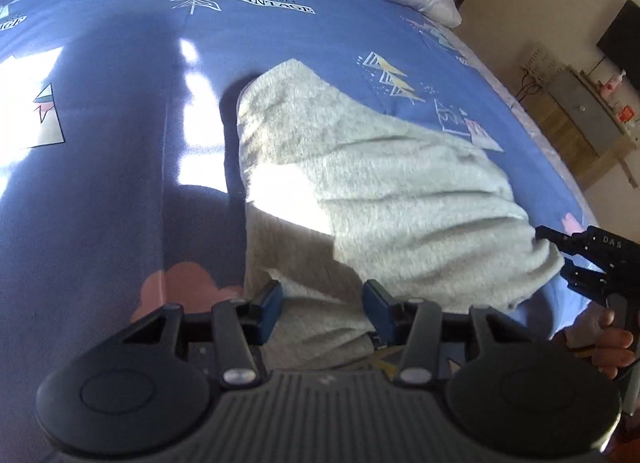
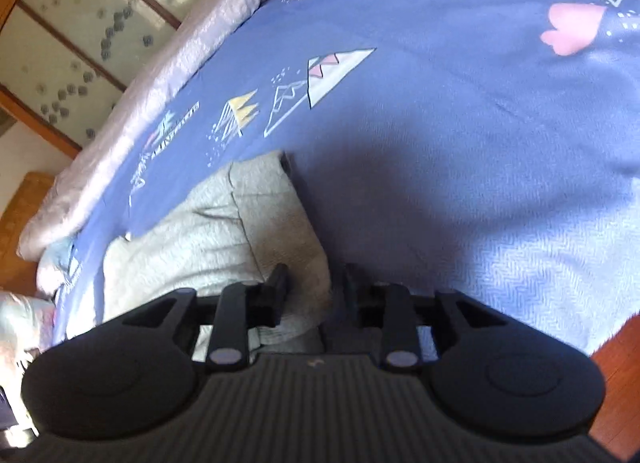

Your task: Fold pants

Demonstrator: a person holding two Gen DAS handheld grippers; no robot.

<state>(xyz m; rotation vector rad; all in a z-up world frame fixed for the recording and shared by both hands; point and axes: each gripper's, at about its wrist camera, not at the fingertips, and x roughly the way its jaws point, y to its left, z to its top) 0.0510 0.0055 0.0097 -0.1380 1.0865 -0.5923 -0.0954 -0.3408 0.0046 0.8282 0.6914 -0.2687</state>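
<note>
- The blue printed bedspread [image 1: 120,151] is seen spread to the left of the left gripper's jaws, crossed by bright patches of sunlight and broad shadow.
- A pink cloud print [image 1: 180,283] is seen on the sheet just beyond the left finger.
- The left gripper [image 1: 323,305] is held low over the bed with its jaws set wide, and nothing is clamped between them; pale fabric lies in the gap between the blue pads [image 1: 272,303].
- The pants [image 1: 372,199], a fuzzy light grey bundle, are laid ahead of these jaws and stretch away to the right, partly sunlit.
- A second layer of the pants is seen folded over the first, its edge crossing just ahead of the jaws.
- The right gripper [image 1: 560,259] is seen at the right of the left jaws, its two black fingers parted around the right-hand edge of the pants; whether that edge is pinched cannot be told.
- A hand [image 1: 608,343] is seen behind that gripper.
- In the right wrist view, the pants [image 2: 224,223] are found ahead and to the left of the jaws, and fabric runs between the fingers.
- The right gripper [image 2: 316,287] is shown with jaws moderately apart and not pressed onto the cloth.
- The bedspread [image 2: 460,143] fills the space ahead and to the right of those jaws.
</note>
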